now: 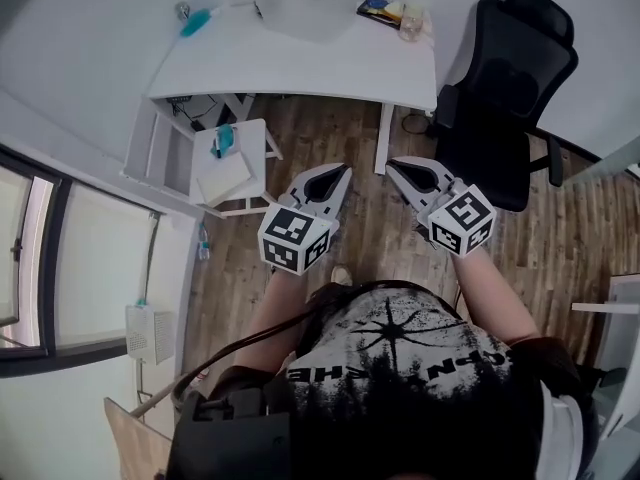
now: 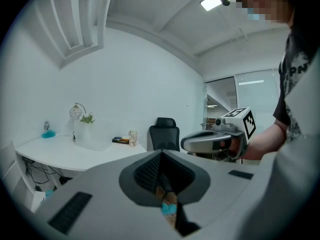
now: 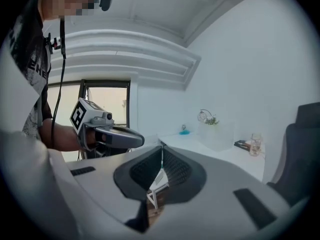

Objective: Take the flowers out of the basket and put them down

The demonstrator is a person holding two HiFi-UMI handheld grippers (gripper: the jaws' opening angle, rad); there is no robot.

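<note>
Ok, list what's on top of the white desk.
A teal object, a frosted basket with flowers, a dark flat item and a glass jar. The basket's inside is hidden.

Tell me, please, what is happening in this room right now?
A person stands on the wooden floor, apart from the white desk, with a gripper in each hand. The left gripper and the right gripper are held out in front, jaws closed, with nothing between them. The flowers stand in the white basket at the back of the desk, untouched.
</note>
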